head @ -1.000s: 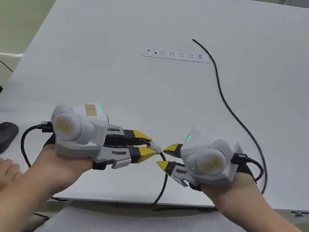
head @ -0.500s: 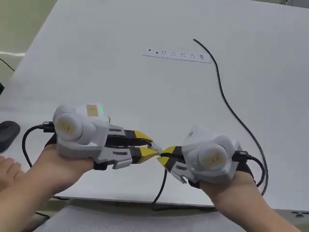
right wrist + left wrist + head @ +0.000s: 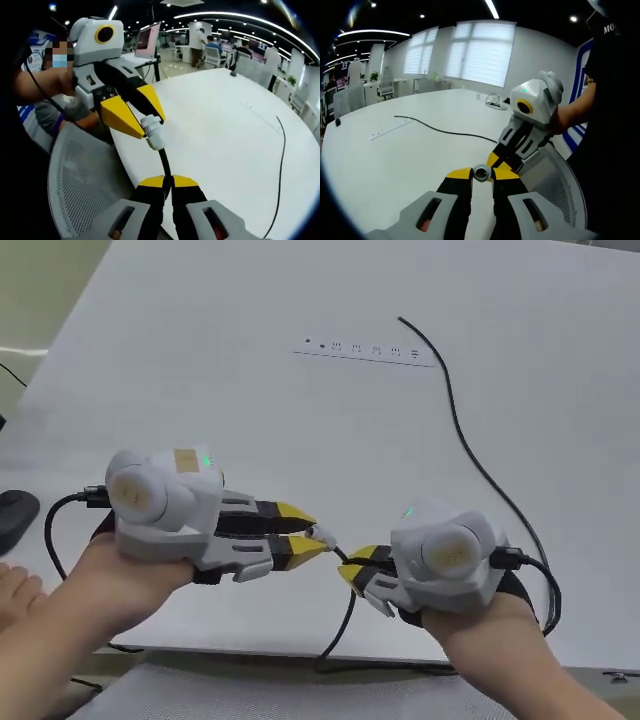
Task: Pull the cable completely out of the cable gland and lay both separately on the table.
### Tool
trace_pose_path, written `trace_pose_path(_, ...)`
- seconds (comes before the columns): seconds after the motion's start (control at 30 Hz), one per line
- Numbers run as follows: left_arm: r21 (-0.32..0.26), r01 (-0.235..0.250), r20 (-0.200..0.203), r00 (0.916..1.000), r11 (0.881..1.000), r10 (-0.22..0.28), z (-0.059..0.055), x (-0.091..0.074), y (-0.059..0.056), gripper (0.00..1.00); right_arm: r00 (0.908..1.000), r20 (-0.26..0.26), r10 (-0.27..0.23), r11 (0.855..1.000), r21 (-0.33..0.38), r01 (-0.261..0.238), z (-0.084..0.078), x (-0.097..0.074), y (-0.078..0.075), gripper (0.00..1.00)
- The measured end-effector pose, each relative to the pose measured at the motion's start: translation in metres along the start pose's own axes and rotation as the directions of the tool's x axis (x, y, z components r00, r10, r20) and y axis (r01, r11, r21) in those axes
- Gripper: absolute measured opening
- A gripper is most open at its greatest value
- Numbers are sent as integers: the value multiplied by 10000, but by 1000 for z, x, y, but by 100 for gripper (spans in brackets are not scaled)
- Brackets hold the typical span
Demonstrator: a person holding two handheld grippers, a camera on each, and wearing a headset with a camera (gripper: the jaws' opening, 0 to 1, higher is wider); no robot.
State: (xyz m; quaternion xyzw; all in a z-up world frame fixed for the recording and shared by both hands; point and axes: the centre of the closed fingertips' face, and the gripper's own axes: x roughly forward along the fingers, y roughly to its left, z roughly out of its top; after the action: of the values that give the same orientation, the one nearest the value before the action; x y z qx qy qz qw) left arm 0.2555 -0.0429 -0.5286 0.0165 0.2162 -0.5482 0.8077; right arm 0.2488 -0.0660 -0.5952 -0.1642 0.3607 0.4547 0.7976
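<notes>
Low in the middle of the head view, the left hand-held gripper (image 3: 308, 532) is closed on the white cable gland (image 3: 152, 131), and the right hand-held gripper (image 3: 353, 566), just right of it, pinches the black cable (image 3: 164, 162), which leaves the gland along their common line.

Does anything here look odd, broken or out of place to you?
Nothing looks broken or spilled. The black cable runs into the white cable gland, stretched mid-air between the left gripper and right gripper, its loose end drooping past the table edge.
</notes>
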Motion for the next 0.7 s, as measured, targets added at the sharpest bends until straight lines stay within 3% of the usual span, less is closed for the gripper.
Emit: trace_pose_path(0.7, -45, -28, -74, 10000, 10000, 28, -6, -4, 6, 15, 9983, -586, 8, 9965, 831, 40, -36, 0, -6, 0)
